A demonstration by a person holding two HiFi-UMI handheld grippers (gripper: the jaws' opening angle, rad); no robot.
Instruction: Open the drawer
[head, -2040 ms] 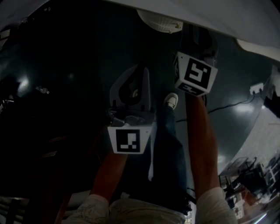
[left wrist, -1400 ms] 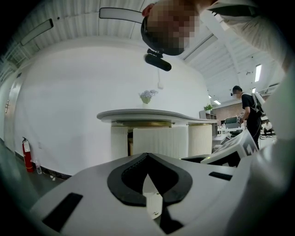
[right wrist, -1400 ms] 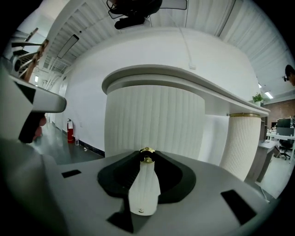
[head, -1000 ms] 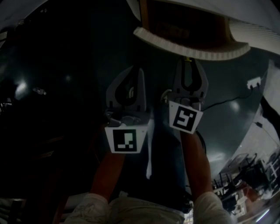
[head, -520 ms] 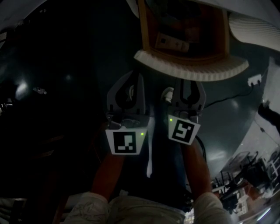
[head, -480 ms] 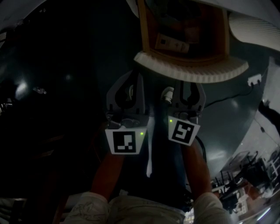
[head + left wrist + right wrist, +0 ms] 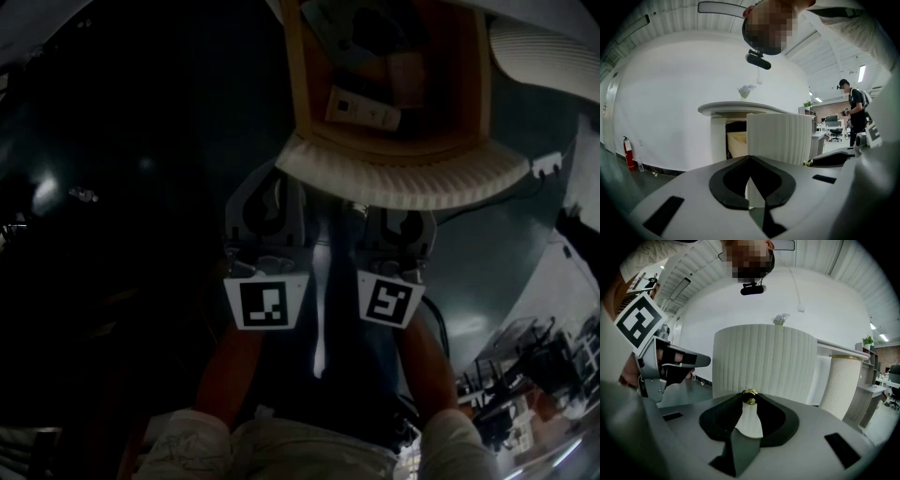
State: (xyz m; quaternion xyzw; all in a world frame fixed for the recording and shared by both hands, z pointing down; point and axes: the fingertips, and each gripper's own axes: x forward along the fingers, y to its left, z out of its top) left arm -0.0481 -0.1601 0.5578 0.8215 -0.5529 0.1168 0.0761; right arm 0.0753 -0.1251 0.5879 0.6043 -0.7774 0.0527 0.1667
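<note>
dark glossy floor [image 7: 141, 141] fills most of the head view, and a white wall [image 7: 670, 93] stands behind a round white cabinet [image 7: 717, 140] in the left gripper view. the drawer [image 7: 403, 178] of this cabinet is pulled out toward the person; its curved ribbed front is pale and its wooden inside is open to the eye. a small white box [image 7: 361, 110] lies inside it, with some darker things behind that i cannot make out. the right hand-held gripper [image 7: 749, 403] is under the edge of the drawer front in the head view, and in its own view its two jaws are narrow and pinch the little golden knob [image 7: 749, 397] of the drawer between their tips. the left hand-held gripper [image 7: 750, 158] hangs just beside it, apart from the drawer; its jaws are closed with the tips meeting and nothing is between them. each one carries a cube with a square marker, left cube [image 7: 264, 305] and right cube [image 7: 386, 300], near each other. a red fire extinguisher [image 7: 628, 152] stands by the wall.
</note>
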